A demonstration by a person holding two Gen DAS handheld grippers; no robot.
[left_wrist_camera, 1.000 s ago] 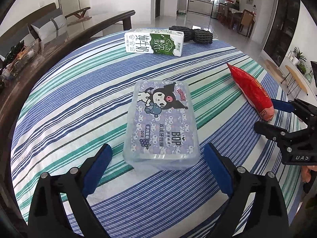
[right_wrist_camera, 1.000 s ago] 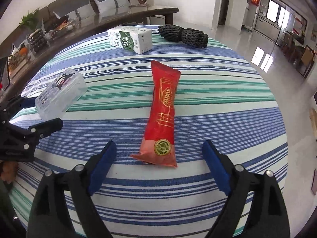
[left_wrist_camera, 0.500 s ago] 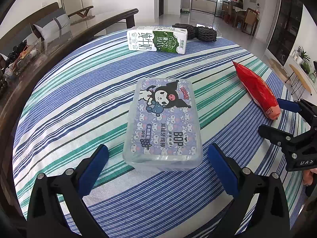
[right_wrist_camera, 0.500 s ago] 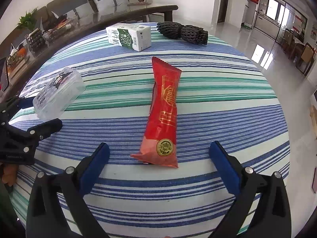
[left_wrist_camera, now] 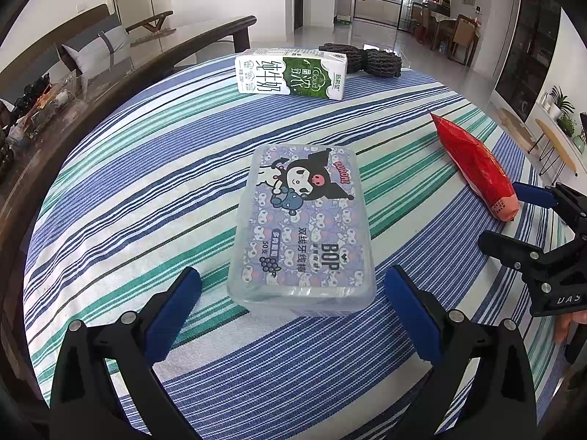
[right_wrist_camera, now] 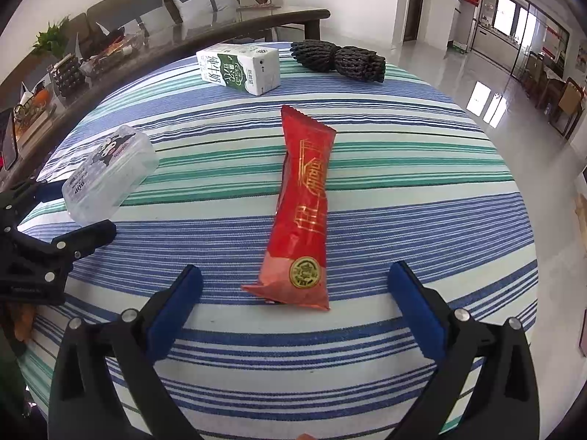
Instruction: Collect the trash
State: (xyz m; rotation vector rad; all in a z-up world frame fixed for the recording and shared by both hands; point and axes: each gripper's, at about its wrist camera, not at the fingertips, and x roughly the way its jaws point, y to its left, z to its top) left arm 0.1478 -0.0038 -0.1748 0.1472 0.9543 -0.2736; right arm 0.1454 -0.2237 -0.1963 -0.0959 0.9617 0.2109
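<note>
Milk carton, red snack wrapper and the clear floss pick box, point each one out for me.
Milk carton (left_wrist_camera: 291,77), left wrist view, on its printed side.
Red snack wrapper (right_wrist_camera: 306,198), right wrist view, mid-length on its front.
Clear floss pick box (left_wrist_camera: 302,220), left wrist view, on its lid.

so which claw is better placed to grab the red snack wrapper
Right. The right claw stands open with the red snack wrapper lying directly ahead between its fingers, while the left claw faces the floss pick box.
</note>
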